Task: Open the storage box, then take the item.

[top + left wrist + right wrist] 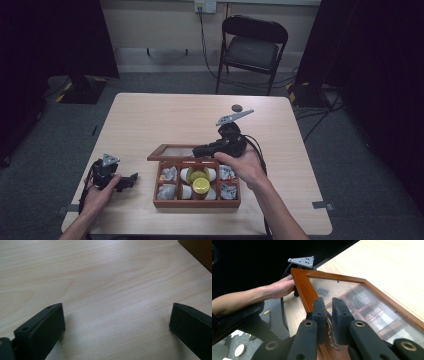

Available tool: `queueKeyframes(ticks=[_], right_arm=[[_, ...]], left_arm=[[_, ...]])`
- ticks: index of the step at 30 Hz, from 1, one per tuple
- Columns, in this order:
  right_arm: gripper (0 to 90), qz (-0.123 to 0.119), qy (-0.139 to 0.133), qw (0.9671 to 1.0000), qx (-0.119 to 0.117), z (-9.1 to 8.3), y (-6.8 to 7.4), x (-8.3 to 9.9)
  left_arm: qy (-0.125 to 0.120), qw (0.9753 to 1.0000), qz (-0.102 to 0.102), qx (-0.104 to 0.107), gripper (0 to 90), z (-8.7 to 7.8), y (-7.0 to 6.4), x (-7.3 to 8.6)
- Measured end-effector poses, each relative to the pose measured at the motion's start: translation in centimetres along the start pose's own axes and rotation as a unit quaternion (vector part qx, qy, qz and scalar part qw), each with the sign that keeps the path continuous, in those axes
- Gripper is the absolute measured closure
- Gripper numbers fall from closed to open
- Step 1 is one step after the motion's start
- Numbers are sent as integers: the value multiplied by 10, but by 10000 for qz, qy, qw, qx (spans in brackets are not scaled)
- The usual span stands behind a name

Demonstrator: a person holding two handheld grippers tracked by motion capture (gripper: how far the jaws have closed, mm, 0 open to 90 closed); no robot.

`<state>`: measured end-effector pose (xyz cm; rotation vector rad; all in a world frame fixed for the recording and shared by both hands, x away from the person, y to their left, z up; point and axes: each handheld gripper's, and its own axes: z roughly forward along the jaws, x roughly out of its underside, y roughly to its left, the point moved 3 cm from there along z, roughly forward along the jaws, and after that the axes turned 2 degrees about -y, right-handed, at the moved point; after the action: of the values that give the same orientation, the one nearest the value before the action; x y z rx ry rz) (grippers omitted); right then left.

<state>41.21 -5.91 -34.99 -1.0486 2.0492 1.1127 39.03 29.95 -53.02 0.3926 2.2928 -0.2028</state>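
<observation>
Near the table's front edge sits the box, its glass lid raised partway. Your right gripper has its jaws nearly closed on the small metal clasp at the lid's wooden frame, holding the lid tilted up over the compartments. Inside lie grey packets in the side cells and a yellow cap in the middle. Your left gripper rests on the table, just left of the box, jaws spread wide with nothing between them.
</observation>
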Motion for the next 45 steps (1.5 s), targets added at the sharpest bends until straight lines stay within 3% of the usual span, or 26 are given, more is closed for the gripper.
queueKeyframes(ticks=[12,20,23,26,29,33,38,42,45], right_arm=[[813,11,13,10000,-3,0,-1,-2],[814,13,9,10000,5,-1,-2,-4],[813,9,11,10000,14,-1,-2,-5],[813,21,16,10000,5,-1,-1,-4],[813,14,7,10000,31,-1,-1,-4],[813,30,9,10000,19,-1,-1,-2],[813,17,0,10000,26,-2,-2,-4],[813,8,9,10000,52,-2,-1,-4],[813,12,2,10000,46,-2,-2,-5]], left_arm=[[-8,10000,-5,-24,4,-1,0,0],[-7,10000,-30,-27,69,-4,1,0],[12,10000,-23,-23,172,-8,0,-1],[84,10000,16,4,175,-9,-3,-1],[172,9995,97,249,198,-11,-10,-4],[7,9988,289,390,207,-17,-21,-10],[-47,9949,376,939,222,-25,-34,-14],[-156,9924,472,1123,239,-32,-39,-17],[-289,9892,597,1307,247,-36,-46,-20]])
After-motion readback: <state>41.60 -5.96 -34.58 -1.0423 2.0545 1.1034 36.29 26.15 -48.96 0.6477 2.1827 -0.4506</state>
